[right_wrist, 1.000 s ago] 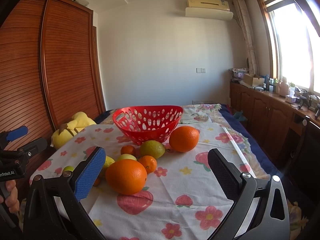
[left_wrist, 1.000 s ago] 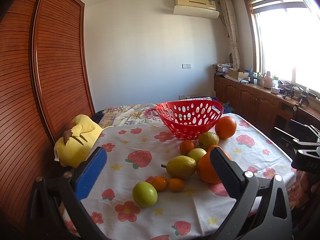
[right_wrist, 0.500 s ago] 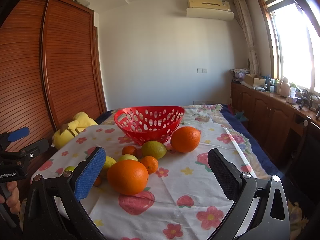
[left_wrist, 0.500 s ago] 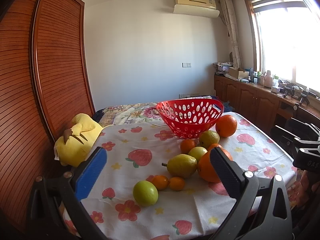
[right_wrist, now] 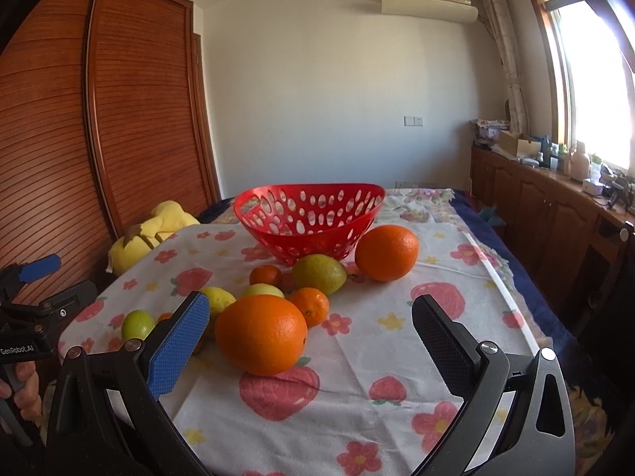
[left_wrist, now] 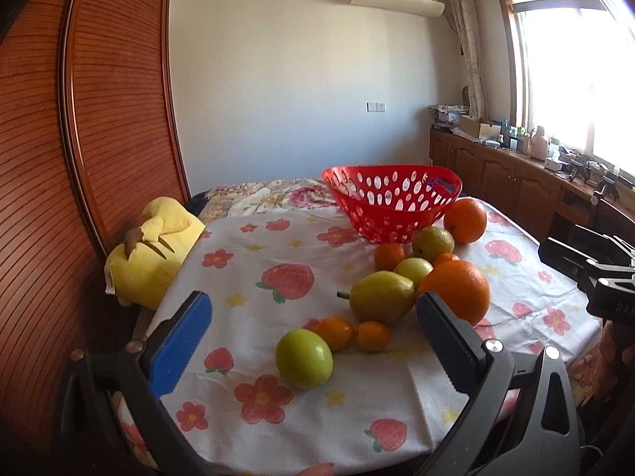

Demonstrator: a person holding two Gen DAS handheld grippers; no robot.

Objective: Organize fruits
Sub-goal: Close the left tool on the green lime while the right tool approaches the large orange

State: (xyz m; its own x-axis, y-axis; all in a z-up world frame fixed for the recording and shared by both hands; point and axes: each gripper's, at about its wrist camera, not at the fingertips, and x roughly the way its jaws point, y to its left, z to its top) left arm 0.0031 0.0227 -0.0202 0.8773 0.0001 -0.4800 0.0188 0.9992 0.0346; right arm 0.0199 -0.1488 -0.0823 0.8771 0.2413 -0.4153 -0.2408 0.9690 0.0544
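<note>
Both units inspected at the near edge of the table. The left gripper (left_wrist: 313,341) stands spread wide and carries nothing; the right gripper (right_wrist: 309,337) is likewise spread and unloaded.

Change against the views from 1 second ago: both cameras have edged forward toward the fruit. In the left view the green apple (left_wrist: 304,358) now sits lower and larger between the fingers; in the right view the near orange (right_wrist: 261,334) has grown slightly and lies just inside the blue pad (right_wrist: 176,347). No fruit has shifted on the floral tablecloth (left_wrist: 278,404).

Location of task items: the red basket (right_wrist: 309,218) stands at the far side of the cloth and appears to hold no fruit. All fruit lies loose in front of it: a second orange (right_wrist: 387,252) just beside the basket, a pear (left_wrist: 381,296), a green pear-like fruit (right_wrist: 319,273), and several mandarins, 2 of them (left_wrist: 335,333) touching beside the apple.

Judgement: sorting has not begun; this is the opening approach. The apple is the likely first pick for the left unit, the near orange for the right. Round fruit may roll if nudged off-centre.
</note>
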